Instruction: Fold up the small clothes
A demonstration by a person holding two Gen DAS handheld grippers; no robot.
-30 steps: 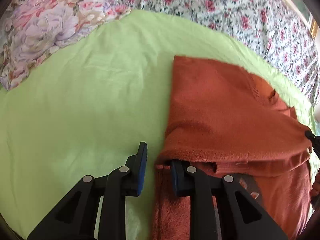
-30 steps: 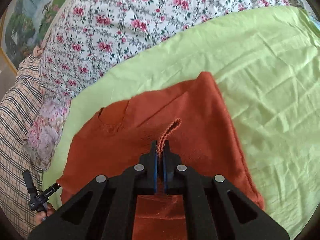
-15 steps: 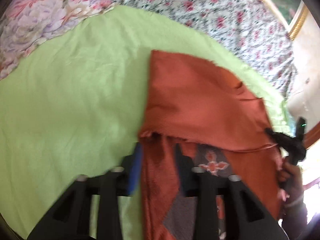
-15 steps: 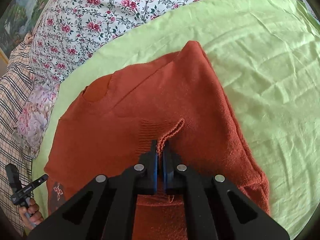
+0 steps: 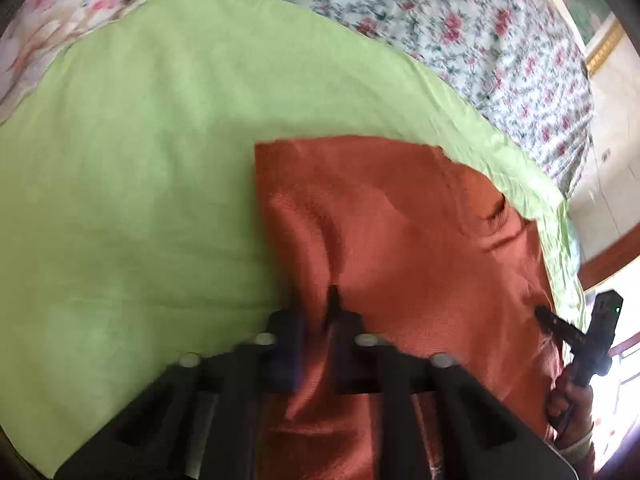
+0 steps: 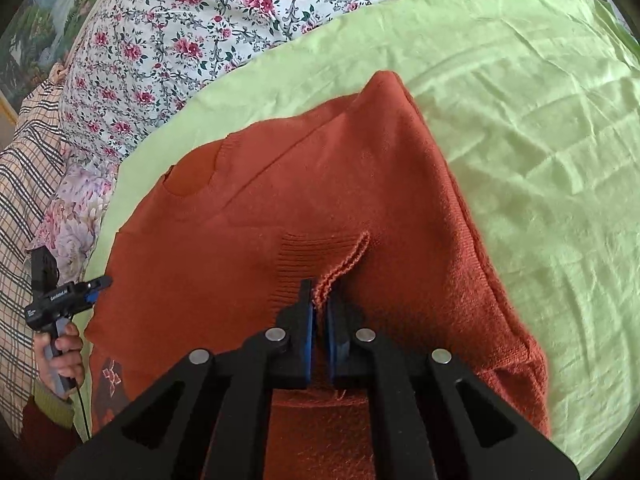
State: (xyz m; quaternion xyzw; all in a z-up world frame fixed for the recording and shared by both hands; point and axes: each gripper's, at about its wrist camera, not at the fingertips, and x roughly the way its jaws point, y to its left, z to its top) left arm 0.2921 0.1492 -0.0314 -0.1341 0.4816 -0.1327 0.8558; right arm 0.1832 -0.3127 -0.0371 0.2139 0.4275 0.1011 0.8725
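An orange-brown knitted sweater [image 6: 280, 208] lies on a light green sheet [image 6: 540, 120] spread over a bed, partly folded, with its round neckline toward the far left in the right wrist view. Beyond the green sheet lies a white bedcover with red flowers [image 6: 192, 32], and at the left edge sit a pale floral cloth [image 6: 72, 216] and a plaid cloth [image 6: 20, 184].

The right hand-held gripper [image 6: 319, 312] has its 2 blue-padded fingers pressed together on a ribbed cuff [image 6: 340, 264] of the sweater, which stands up in a small ridge between the pads while the rest of the garment lies flat beneath.

The left hand-held gripper [image 5: 316, 320] appears blurred in its own view. Its jaws have just been closing, and a raised fold of the sweater's fabric sits pinched between them, close to the garment's left edge where it meets the green sheet. From the right wrist view the same left hand-held gripper shows at the sweater's far left side, gripped by a person's hand [image 6: 60, 356] in a ribbed sleeve cuff [image 6: 52, 404].

A small patterned motif [image 6: 110, 376] shows on the sweater near that hand.
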